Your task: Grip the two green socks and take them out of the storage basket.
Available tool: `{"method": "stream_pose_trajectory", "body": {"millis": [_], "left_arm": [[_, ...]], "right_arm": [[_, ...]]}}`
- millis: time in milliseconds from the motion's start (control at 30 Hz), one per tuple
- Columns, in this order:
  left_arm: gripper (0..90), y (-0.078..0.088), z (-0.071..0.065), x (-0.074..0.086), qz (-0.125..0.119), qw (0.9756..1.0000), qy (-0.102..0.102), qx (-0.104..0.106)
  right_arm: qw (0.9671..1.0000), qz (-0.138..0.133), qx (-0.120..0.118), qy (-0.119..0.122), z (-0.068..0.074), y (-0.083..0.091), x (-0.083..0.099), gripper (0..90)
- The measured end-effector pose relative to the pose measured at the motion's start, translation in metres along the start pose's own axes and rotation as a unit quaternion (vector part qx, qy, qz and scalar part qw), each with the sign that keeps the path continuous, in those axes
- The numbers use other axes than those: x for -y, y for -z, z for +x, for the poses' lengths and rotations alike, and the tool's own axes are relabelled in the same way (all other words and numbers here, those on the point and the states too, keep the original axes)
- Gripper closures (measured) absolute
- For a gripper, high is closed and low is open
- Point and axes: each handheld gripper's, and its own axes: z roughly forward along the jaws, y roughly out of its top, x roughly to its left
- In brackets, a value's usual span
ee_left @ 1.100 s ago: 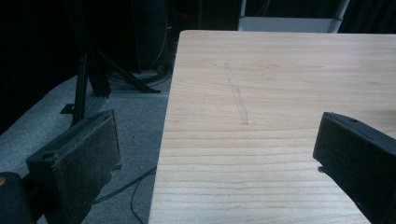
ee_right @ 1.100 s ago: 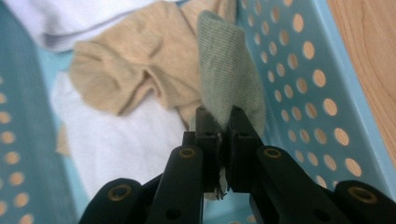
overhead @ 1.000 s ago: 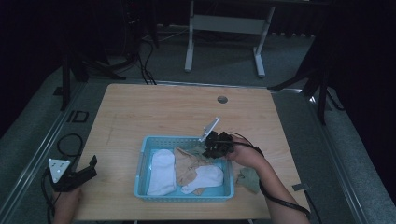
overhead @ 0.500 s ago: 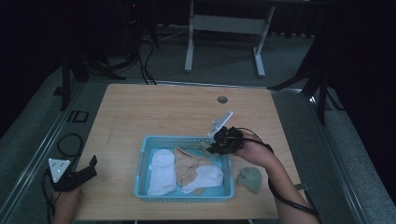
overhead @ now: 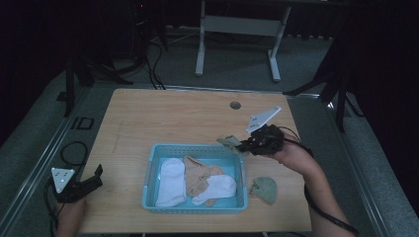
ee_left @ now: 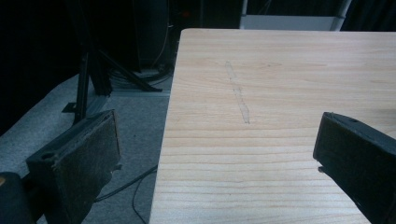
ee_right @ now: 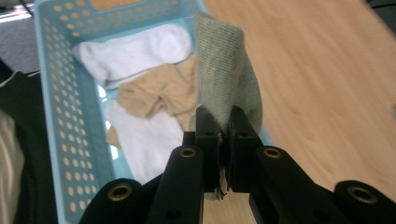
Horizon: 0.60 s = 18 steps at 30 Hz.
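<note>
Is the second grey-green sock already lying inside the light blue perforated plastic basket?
No, the second grey-green sock lies on the wooden table, right of the basket.

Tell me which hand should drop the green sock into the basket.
Right. The right hand-held gripper already clamps the green sock at the basket rim; the left hand-held gripper sits open at the table's far left edge.

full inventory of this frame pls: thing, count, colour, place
basket: 1, light blue, near middle of table
white socks: 2, white, in basket
tan sock: 1, beige, in basket between the white ones
green sock: 1, grey-green, clamped in right gripper at basket's far right corner
second green sock: 1, grey-green, on table right of basket
table: 1, light wood
left gripper: 1, black, open, near left table edge
right gripper: 1, black, shut on sock
</note>
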Motion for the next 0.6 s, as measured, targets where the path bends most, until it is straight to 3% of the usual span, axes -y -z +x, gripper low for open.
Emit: {"method": "stream_pose_trajectory", "body": {"millis": [200,333,400,500,600], "left_arm": [[0.3,0.000,0.000,0.000,0.000,1.0000,0.000,0.000],[0.3,0.000,0.000,0.000,0.000,1.0000,-0.001,-0.001],[0.3,0.000,0.000,0.000,0.000,1.0000,-0.001,-0.001],[0.3,0.000,-0.001,0.000,0.001,1.0000,-0.002,-0.001],[0.3,0.000,0.000,0.000,0.001,1.0000,0.000,-0.002]], "right_arm": [[0.9995,-0.010,0.021,-0.019,-0.009,0.020,0.015,85.5],[0.9980,-0.001,0.041,-0.047,-0.020,0.029,0.038,85.5],[0.9976,0.001,0.046,-0.051,-0.022,0.029,0.043,85.5],[0.9950,0.002,0.052,-0.085,-0.031,0.021,0.068,85.5],[0.9933,0.013,0.049,-0.104,-0.038,0.010,0.084,85.4]]}}
